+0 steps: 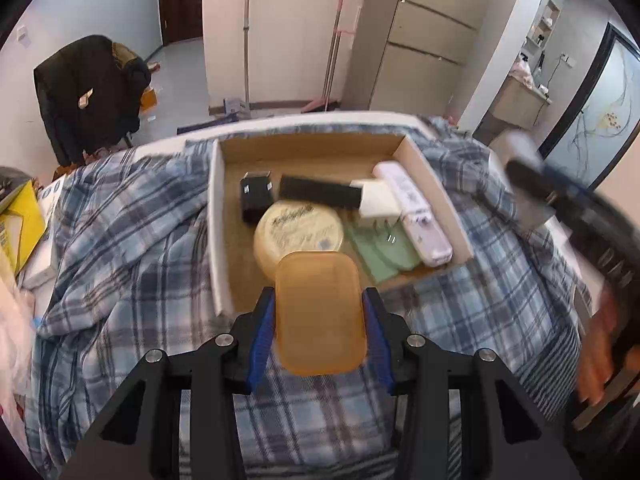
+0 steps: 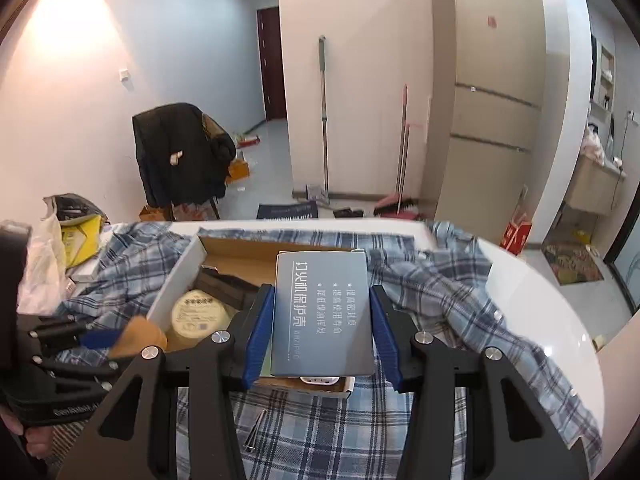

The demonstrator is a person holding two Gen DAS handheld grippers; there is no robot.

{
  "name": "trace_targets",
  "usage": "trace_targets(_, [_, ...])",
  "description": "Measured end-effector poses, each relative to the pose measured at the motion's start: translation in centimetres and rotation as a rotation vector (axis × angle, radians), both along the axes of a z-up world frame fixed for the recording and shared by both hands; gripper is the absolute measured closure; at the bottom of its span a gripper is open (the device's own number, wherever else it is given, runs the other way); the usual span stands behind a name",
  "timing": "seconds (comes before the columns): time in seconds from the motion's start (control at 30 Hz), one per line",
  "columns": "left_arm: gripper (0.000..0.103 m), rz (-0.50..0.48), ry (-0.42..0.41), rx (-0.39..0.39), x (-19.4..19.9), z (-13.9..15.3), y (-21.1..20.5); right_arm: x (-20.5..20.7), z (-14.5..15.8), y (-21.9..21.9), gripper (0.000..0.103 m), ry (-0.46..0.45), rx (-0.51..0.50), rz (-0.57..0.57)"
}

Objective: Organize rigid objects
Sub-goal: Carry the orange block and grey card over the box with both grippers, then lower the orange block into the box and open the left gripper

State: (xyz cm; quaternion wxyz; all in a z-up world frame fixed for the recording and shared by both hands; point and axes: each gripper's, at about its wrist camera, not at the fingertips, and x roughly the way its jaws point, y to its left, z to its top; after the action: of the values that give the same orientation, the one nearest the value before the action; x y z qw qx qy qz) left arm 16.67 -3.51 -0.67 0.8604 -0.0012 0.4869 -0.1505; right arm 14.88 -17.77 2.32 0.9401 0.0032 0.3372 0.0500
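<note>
My left gripper (image 1: 319,312) is clamped on an amber plastic case (image 1: 320,312) above the cardboard tray's (image 1: 218,216) near end. My right gripper (image 2: 322,326) grips a grey printed box (image 2: 322,312), seemingly over that tray, on the plaid cloth (image 1: 132,220).

- Straight beyond the jaws, a pale wall (image 2: 352,80) with a mop (image 2: 323,120) leaning on it.
- Right of that, a tall beige fridge (image 2: 488,92).
- Far left, a coat-draped chair (image 2: 180,156) on grey floor (image 2: 272,168).
</note>
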Motion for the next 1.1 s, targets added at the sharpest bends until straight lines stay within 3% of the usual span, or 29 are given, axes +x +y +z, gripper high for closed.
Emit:
trace_targets(0.33, [0.058, -0.062, 0.016, -0.037, 3.3, -1.6, -5.4, 2.4, -3.6, -3.3, 0.057, 0.089, 0.046, -0.073])
trace_targets(0.93, [0.057, -0.049, 0.087, 0.015, 6.0, -6.0, -7.7, 2.9, -3.8, -4.6, 0.057, 0.106, 0.069, -0.088])
trace_targets(1.03, [0.046, -0.074, 0.046, 0.043, 5.4, -5.4, -7.8, 2.8, -3.7, -4.6, 0.057, 0.101, 0.072, -0.085])
trace_targets(1.1, [0.032, -0.075, -0.005, 0.037, 4.6, -4.5, -7.3, 2.7, -3.6, -4.6, 0.057, 0.088, 0.089, -0.072])
